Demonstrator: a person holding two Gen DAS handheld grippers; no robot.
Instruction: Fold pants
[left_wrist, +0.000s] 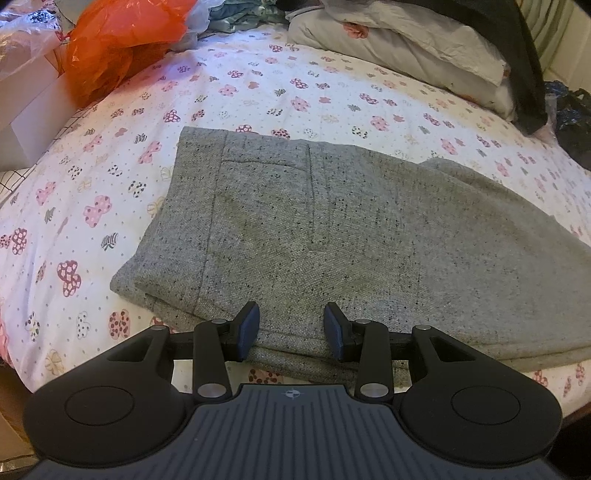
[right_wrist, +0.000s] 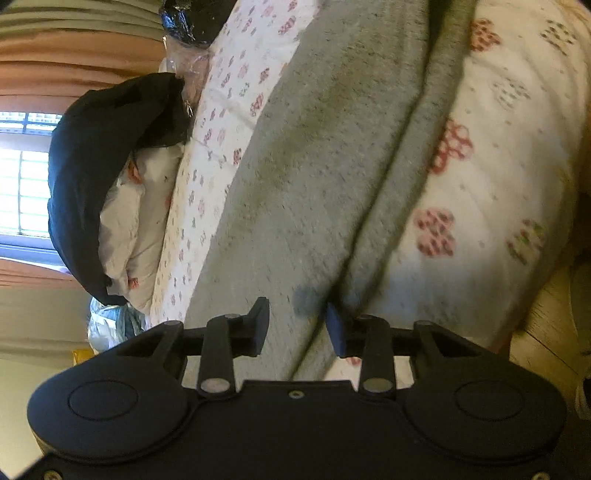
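Grey speckled pants (left_wrist: 332, 221) lie folded on the bed, waistband end to the left, with a pocket seam showing on top. My left gripper (left_wrist: 291, 332) is open just above the pants' near edge, its blue pads apart and holding nothing. In the right wrist view, rolled sideways, the same grey pants (right_wrist: 314, 166) run up the frame. My right gripper (right_wrist: 297, 326) is open with the folded edge of the pants lying between its fingers; I cannot tell if the pads touch the cloth.
The bed has a white sheet with pink flower prints (left_wrist: 92, 184). An orange plastic bag (left_wrist: 118, 48) sits at the far left. A pillow (left_wrist: 406, 48) with a dark garment (left_wrist: 524, 74) lies at the far right. A wooden floor (right_wrist: 546, 325) shows beside the bed.
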